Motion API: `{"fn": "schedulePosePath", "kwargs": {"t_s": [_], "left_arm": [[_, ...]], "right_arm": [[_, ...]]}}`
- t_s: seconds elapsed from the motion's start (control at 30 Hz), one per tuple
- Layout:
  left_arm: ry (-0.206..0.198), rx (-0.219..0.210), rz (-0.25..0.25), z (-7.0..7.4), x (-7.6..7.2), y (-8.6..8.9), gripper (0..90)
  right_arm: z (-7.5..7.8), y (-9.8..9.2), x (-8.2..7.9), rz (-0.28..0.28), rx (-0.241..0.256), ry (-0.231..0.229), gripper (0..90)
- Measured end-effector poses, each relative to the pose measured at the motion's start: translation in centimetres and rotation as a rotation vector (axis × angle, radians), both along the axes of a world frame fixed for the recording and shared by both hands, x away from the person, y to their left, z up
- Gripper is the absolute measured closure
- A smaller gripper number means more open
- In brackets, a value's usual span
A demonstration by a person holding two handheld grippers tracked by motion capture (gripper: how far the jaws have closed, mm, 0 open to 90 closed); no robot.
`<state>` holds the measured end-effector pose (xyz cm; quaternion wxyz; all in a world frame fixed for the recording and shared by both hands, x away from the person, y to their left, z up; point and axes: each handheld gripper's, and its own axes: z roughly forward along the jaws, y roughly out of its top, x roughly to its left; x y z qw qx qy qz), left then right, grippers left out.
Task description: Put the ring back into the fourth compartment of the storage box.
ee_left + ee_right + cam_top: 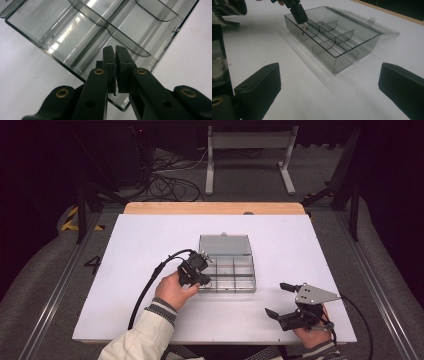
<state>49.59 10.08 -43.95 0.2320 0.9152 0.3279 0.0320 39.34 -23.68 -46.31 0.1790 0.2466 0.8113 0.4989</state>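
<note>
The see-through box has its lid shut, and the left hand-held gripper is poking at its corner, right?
Not quite. The box's lid is open, laid back flat behind the clear box, as the right gripper view shows. The rest holds: the left hand-held gripper is at the box's near left corner, its jaws nearly together.

White board covers the table, a strip of bare wood showing along the far edge. One thing on it — a clear smoky plastic box, near the middle, slightly toward the near side. Lid is hinged open and lies flat on the board behind the box. Inside, dividers split the box into compartments — a long wall crossed by shorter curved ones. Right gripper view shows the box sitting flush on the board.
</note>
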Motion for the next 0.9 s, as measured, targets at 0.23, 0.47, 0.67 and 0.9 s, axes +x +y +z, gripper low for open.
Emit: {"fn": "schedulePosePath", "kwargs": {"t_s": [0.23,0.47,0.67,0.9], "left_arm": [[-0.001,0.019,-0.01,-0.4,0.3,-0.2,87.3],[-0.043,0.017,-0.001,-0.4,0.3,-0.3,86.4],[-0.088,-0.009,0.006,0.0,0.0,-0.2,73.0],[-0.156,-0.038,0.002,0.9,-0.7,0.0,63.7]], "right_arm": [[0.0,0.0,0.0,0.0,0.0,-0.002,4.7],[0.0,-0.1,0.0,-0.001,0.001,-0.005,4.7],[0.0,-0.1,0.0,0.002,-0.001,-0.007,4.7],[0.0,-0.1,0.0,-0.001,0.002,-0.006,4.7]]}}
